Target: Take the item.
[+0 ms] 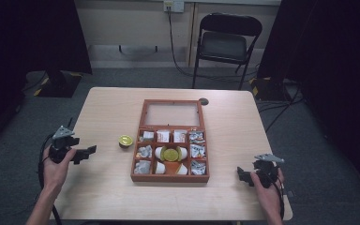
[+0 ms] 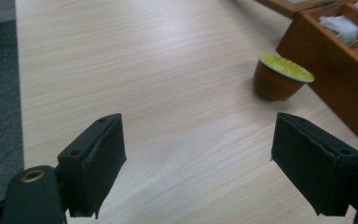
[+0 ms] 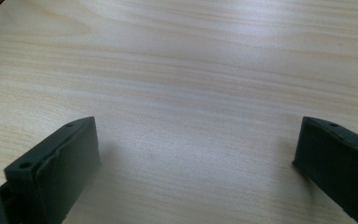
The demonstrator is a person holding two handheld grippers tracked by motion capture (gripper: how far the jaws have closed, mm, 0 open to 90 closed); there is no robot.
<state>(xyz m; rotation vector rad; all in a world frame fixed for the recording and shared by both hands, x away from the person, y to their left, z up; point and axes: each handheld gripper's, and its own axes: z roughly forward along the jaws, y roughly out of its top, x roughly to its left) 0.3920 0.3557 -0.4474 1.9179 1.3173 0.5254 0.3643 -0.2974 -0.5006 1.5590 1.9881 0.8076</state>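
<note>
Left of the wooden box (image 1: 169, 177), we should slide our open left gripper (image 1: 90, 151) straight around the little yellow-topped cup (image 1: 125, 141), while our right gripper (image 1: 242, 173) waits open.

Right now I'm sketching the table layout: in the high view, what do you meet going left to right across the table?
Left claw → yellow-lidded capsule → wooden compartment box → right claw.
</note>
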